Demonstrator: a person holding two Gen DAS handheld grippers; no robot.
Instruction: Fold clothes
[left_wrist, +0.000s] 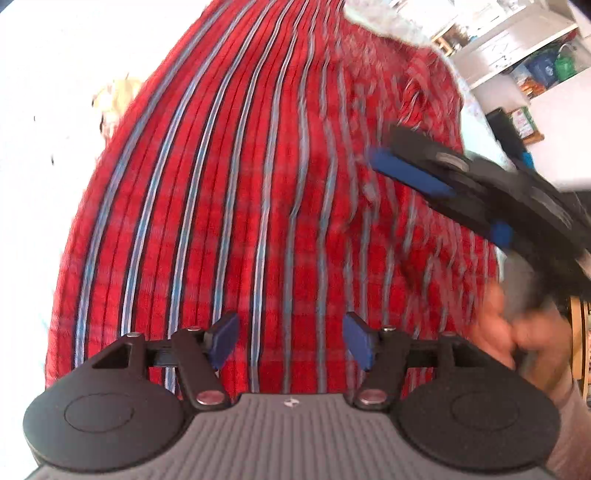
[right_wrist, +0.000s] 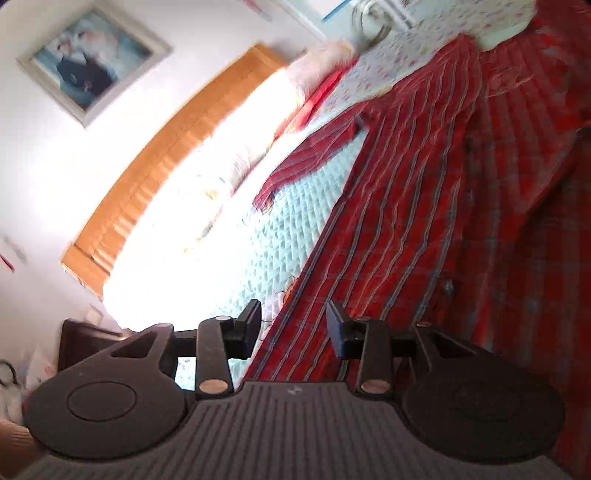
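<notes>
A red shirt (left_wrist: 240, 184) with blue and white stripes lies spread flat on a bed. My left gripper (left_wrist: 290, 343) hovers over the shirt's near part, open, its blue pads apart with nothing pinched between them. My right gripper (left_wrist: 439, 144) comes in from the right in the left wrist view, blurred, above the shirt's right side. In the right wrist view, the right gripper (right_wrist: 293, 326) stands open over the shirt's (right_wrist: 424, 221) left edge, where cloth meets the quilt. One sleeve (right_wrist: 314, 147) lies out to the side on the quilt.
A pale quilted bedspread (right_wrist: 295, 229) covers the bed. Pillows (right_wrist: 314, 74) lie against a wooden headboard (right_wrist: 166, 147), below a framed picture (right_wrist: 92, 62). White shelves (left_wrist: 517, 55) with small items stand at the far right. A person's hand (left_wrist: 517, 332) holds the right gripper.
</notes>
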